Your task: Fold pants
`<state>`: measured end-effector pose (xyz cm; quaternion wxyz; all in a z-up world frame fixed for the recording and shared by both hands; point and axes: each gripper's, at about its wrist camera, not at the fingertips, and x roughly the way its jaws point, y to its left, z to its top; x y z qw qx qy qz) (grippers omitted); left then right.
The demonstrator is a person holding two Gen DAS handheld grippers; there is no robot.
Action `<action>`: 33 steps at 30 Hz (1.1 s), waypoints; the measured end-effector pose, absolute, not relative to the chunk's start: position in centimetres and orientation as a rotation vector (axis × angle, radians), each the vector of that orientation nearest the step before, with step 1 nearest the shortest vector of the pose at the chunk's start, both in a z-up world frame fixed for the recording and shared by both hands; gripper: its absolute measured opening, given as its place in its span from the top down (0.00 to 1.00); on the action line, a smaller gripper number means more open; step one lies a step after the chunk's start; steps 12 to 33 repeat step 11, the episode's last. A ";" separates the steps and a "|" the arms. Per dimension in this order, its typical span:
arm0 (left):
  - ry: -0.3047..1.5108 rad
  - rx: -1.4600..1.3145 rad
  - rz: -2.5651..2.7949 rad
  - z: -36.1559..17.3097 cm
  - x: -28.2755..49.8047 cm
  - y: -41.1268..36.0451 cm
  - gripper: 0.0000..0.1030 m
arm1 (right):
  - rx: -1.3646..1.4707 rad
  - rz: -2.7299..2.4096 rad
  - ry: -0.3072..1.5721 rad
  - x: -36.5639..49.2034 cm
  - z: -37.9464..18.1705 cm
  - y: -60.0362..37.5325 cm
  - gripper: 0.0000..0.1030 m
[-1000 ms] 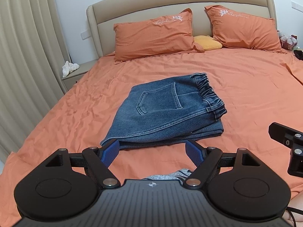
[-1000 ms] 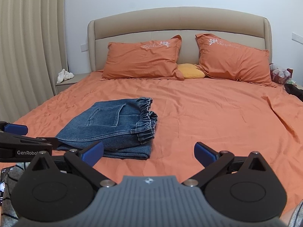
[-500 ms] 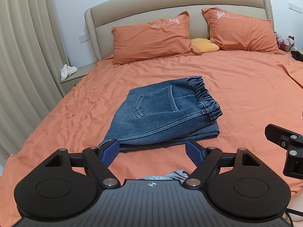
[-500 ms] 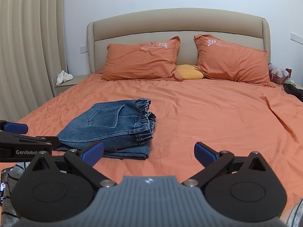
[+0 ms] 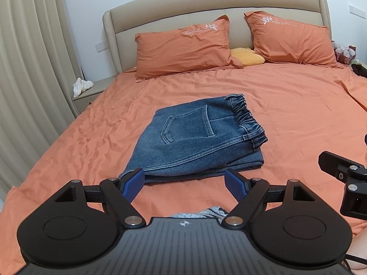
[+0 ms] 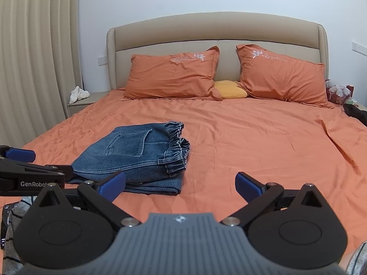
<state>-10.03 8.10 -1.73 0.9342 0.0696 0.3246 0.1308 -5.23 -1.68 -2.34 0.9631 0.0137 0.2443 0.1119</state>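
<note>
Both grippers, left gripper (image 5: 184, 184) and right gripper (image 6: 181, 186), are held spread, empty; folded jeans (image 5: 197, 139) judged heavy, limp, best gripped at the thick waistband.

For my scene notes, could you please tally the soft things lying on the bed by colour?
Orange pillows: 2
Yellow cushion: 1
Blue folded jeans: 1
Total: 4

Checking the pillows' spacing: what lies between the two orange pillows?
A small yellow cushion sits between the orange pillows against the headboard, clearest in the right wrist view.
</note>
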 end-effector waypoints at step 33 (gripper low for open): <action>0.654 0.148 0.255 -1.6 -10.3 7.9 0.10 | 0.026 0.226 0.499 -5.2 -2.2 -1.7 0.05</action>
